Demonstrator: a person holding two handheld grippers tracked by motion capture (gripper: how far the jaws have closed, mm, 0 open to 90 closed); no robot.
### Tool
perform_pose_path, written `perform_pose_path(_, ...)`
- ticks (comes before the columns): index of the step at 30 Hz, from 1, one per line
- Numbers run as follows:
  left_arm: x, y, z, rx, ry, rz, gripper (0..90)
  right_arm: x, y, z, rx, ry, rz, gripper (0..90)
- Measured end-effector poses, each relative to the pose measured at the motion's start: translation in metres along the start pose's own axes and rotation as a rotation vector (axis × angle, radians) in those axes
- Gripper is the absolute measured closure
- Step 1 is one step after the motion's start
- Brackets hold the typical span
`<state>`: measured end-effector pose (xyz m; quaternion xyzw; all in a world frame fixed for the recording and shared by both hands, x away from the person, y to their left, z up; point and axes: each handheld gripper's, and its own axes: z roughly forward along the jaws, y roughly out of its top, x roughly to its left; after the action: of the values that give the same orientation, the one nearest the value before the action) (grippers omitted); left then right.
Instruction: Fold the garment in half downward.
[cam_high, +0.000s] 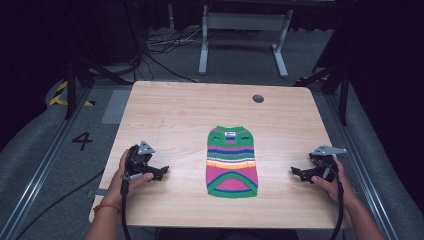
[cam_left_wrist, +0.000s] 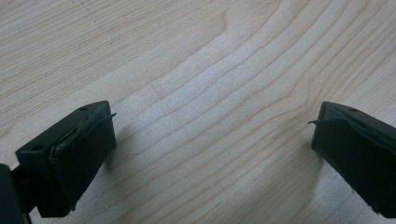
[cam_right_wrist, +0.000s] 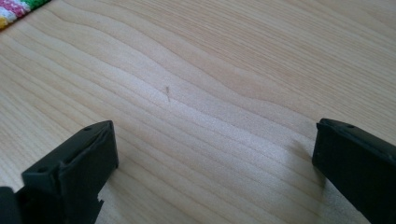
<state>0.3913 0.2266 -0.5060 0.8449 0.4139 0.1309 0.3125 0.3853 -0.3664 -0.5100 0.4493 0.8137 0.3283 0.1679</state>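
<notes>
both grippers stand wide open with nothing between their jaws. left gripper (cam_high: 161, 172) rests low over the counter (cam_high: 170, 110) near its left edge, held in the person's left hand (cam_high: 125, 172), jaws pointing inward toward the middle. its own view (cam_left_wrist: 212, 135) shows only bare wood grain between the two black pads (cam_left_wrist: 81, 154), which touch no object. right gripper (cam_high: 298, 173) sits opposite near the right edge, in the right hand (cam_high: 330, 182), also pointing inward; in its own view (cam_right_wrist: 215, 154) the gap between the jaws is bare wood too. a small striped knitted sweater (cam_high: 232, 162), green, pink, blue and yellow, lies flat in the middle of the counter between the two grippers, well apart from each. one corner of it (cam_right_wrist: 18, 10) peeks into the top left of the right gripper view.
</notes>
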Motion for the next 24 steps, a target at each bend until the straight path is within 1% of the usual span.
perform_pose_path(1, 0.001, 0.0, 0.0, -0.007, -0.006, 0.019, 0.5, 0.0, 0.0, 0.0, 0.0, 0.0, 0.0, 0.5)
perform_pose_path(2, 0.001, 0.0, 0.0, -0.007, -0.006, 0.019, 2.6, 0.0, 0.0, 0.0, 0.0, 0.0, 0.0, 0.5)
perform_pose_path(3, 0.001, 0.001, -0.001, 0.0, -0.018, 0.023, 2.6, 0.0, 0.0, 0.0, 0.0, -0.001, 0.001, 0.5)
perform_pose_path(5, 0.003, 0.002, -0.002, -0.003, -0.005, 0.012, 8.3, 0.001, 0.0, 0.0, 0.0, -0.004, 0.003, 0.5)
perform_pose_path(8, 0.003, 0.001, -0.001, -0.018, 0.0, 0.006, 8.4, 0.001, -0.001, -0.001, 0.0, -0.004, 0.005, 0.4)
perform_pose_path(10, 0.003, 0.0, -0.002, -0.019, 0.0, 0.009, 9.1, 0.001, 0.0, -0.001, 0.0, -0.002, 0.002, 0.4)
perform_pose_path(11, 0.002, 0.0, -0.003, -0.024, -0.002, 0.008, 10.8, 0.0, -0.001, -0.001, 0.0, 0.006, -0.005, 0.5)
perform_pose_path(12, 0.002, 0.0, -0.005, -0.028, -0.018, 0.014, 14.6, 0.0, -0.001, -0.001, 0.0, 0.009, -0.008, 0.5)
perform_pose_path(13, 0.002, 0.0, -0.006, -0.035, -0.026, 0.021, 20.2, 0.0, -0.001, -0.001, 0.0, 0.013, -0.011, 0.5)
perform_pose_path(14, 0.002, -0.001, -0.007, -0.037, -0.038, 0.015, 19.7, -0.001, -0.001, -0.001, 0.001, 0.016, -0.016, 0.5)
perform_pose_path(15, 0.002, -0.001, -0.007, -0.035, -0.031, 0.016, 16.7, -0.001, -0.001, -0.001, 0.0, 0.024, -0.022, 0.5)
perform_pose_path(16, 0.002, -0.001, -0.008, -0.039, -0.031, 0.015, 16.0, -0.001, -0.001, -0.001, 0.0, 0.027, -0.026, 0.6)
perform_pose_path(18, 0.0, 0.001, -0.009, -0.052, -0.042, 0.028, 18.5, -0.002, -0.001, -0.002, -0.004, 0.043, -0.033, 3.2)
perform_pose_path(19, 0.0, 0.003, -0.01, -0.054, -0.04, 0.029, 20.3, -0.002, -0.001, -0.003, -0.006, 0.054, -0.045, 6.7)
perform_pose_path(21, 0.0, 0.008, -0.011, -0.065, -0.049, 0.018, 20.8, -0.003, 0.0, -0.006, -0.017, 0.077, -0.061, 24.0)
perform_pose_path(22, 0.0, 0.011, -0.012, -0.079, -0.051, 0.017, 22.0, -0.003, 0.001, -0.008, -0.016, 0.094, -0.069, 25.5)
perform_pose_path(23, -0.001, 0.013, -0.013, -0.088, -0.051, 0.014, 23.5, -0.003, 0.003, -0.009, -0.022, 0.112, -0.069, 23.3)
perform_pose_path(24, -0.001, 0.017, -0.015, -0.097, -0.049, 0.02, 23.9, -0.002, 0.005, -0.01, -0.025, 0.12, -0.07, 25.7)
